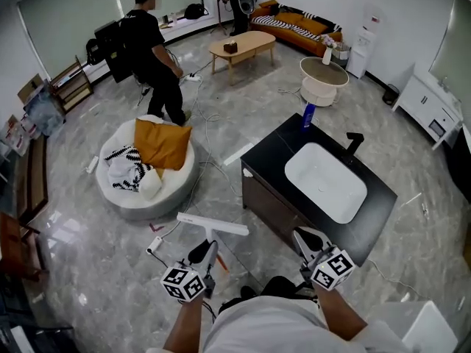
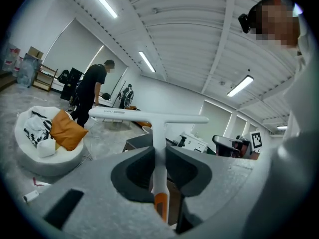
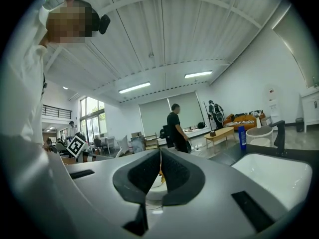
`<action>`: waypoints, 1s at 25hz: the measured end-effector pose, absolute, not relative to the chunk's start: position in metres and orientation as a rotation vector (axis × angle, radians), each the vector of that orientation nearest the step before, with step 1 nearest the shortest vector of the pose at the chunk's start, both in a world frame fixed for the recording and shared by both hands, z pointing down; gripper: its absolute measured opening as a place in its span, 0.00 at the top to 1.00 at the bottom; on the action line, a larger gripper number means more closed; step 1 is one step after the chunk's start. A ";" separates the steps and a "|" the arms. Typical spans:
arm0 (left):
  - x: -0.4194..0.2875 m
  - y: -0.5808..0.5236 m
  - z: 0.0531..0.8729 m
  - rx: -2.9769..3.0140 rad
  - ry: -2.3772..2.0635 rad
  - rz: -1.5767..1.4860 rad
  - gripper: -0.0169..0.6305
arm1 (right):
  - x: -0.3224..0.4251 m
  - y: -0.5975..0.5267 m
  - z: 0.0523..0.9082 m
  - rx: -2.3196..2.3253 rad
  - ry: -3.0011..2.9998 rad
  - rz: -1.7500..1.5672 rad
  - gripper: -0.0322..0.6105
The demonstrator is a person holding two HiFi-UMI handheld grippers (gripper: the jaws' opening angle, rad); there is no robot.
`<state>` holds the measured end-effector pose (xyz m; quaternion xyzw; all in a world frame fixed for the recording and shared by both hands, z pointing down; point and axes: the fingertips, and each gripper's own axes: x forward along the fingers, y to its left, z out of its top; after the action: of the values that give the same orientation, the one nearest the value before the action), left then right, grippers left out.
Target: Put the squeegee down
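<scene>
The squeegee [image 1: 212, 226] is white and T-shaped, with an orange patch low on its handle. My left gripper [image 1: 207, 250] is shut on that handle, and the blade points away from me above the grey floor. In the left gripper view the handle [image 2: 158, 153] runs up between the dark pads [image 2: 133, 171] to the crossbar. My right gripper [image 1: 305, 236] hovers at the near edge of the black vanity top [image 1: 272, 149]. In the right gripper view its jaws [image 3: 160, 169] meet in a thin line with nothing held.
A white sink [image 1: 325, 182], a black tap [image 1: 355, 141] and a blue bottle [image 1: 308, 114] sit on the vanity. On the floor to the left is a white beanbag [image 1: 151, 190] with an orange cushion and cables. A person in black [image 1: 153, 54] stands beyond it.
</scene>
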<state>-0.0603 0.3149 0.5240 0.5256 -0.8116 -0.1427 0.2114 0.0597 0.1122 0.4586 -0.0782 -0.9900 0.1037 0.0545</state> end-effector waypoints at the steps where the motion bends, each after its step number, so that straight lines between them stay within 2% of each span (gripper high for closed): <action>1: -0.065 0.311 0.525 1.466 -2.247 -0.393 0.85 | 0.056 0.108 0.459 -0.225 -3.010 0.315 0.93; 10: -0.122 0.262 0.525 1.508 -2.207 -0.332 0.85 | 0.002 0.064 0.464 -0.175 -3.045 0.341 0.93; 25: -0.268 0.108 0.479 1.573 -2.219 -0.240 0.85 | -0.118 -0.105 0.438 -0.080 -3.142 0.336 0.93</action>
<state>-0.2680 0.1078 0.4788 0.5638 -0.7956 -0.0862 0.2043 -0.1175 -0.1053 0.4382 -0.0253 -0.9940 0.1063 -0.0095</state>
